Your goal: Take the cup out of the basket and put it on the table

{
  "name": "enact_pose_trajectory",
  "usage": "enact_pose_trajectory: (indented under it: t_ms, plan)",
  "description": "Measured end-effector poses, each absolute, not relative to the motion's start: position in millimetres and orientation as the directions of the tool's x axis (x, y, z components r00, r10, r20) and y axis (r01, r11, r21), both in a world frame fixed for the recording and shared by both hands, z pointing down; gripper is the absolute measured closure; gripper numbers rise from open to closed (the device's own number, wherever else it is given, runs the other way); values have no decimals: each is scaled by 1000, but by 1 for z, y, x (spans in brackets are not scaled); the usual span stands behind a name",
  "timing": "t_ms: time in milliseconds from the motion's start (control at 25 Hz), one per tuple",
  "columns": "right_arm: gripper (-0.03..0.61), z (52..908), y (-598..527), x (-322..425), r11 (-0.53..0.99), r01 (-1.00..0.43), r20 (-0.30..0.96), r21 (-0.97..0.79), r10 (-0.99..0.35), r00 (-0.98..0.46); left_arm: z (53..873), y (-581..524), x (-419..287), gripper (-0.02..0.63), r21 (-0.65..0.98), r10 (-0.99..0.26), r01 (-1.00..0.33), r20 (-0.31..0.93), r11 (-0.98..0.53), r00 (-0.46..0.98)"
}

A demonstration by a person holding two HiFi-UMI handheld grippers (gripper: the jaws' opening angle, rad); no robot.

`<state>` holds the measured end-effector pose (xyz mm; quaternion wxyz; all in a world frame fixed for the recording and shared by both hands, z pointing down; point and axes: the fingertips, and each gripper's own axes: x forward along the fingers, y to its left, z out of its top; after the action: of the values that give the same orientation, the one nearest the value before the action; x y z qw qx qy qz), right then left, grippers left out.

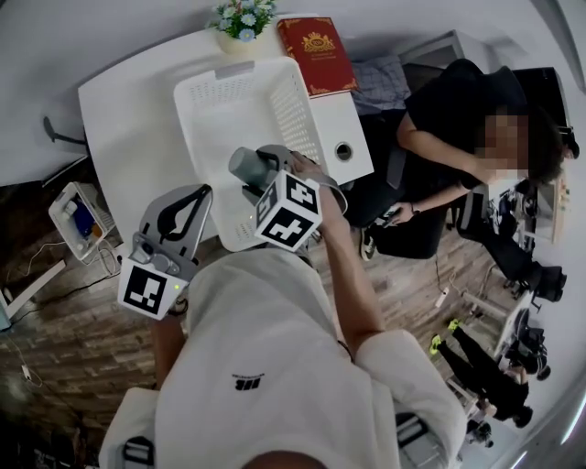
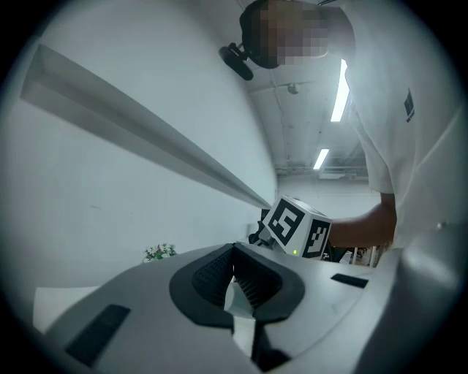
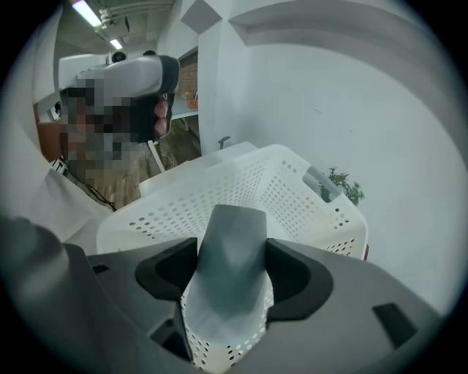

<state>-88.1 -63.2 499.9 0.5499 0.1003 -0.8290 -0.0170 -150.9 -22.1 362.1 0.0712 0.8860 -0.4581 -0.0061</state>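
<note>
A grey cup (image 1: 247, 167) is clamped between the pads of my right gripper (image 1: 258, 176), just above the near edge of the white perforated basket (image 1: 197, 92). In the right gripper view the cup (image 3: 230, 241) fills the gap between the jaws of the right gripper (image 3: 232, 257), with the basket (image 3: 241, 182) behind and below it. My left gripper (image 1: 192, 197) hovers over the white table (image 1: 128, 119), left of the basket's near corner. Its jaws meet at the tips with nothing in them. The left gripper (image 2: 232, 252) points at the wall, and the right gripper's marker cube (image 2: 296, 226) shows beyond it.
A red book (image 1: 316, 53) and a small flower pot (image 1: 243, 23) lie at the table's far edge. A round hole (image 1: 343, 150) sits in the table right of the basket. A seated person (image 1: 458, 137) is at the right. A small crate (image 1: 78, 215) stands on the floor at the left.
</note>
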Motion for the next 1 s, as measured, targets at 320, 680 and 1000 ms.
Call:
enact_pose_trajectory:
  t_ms: [320,680,1000]
  plan:
    - [273,476,-59,-81,966,-191,888,173,-237,-394,361,-19,-139,603,126,-786,-784,48,-608,617]
    - [275,440,-62,-72,945,-235,858,228,-309,-411,360,-20,-127,603,118,-752,-750,38,-651,658]
    - [276,407,-68,-58,920,-272,830,284,-378,-411,355,-24,-114,603,113,-723,-720,22,-685,691]
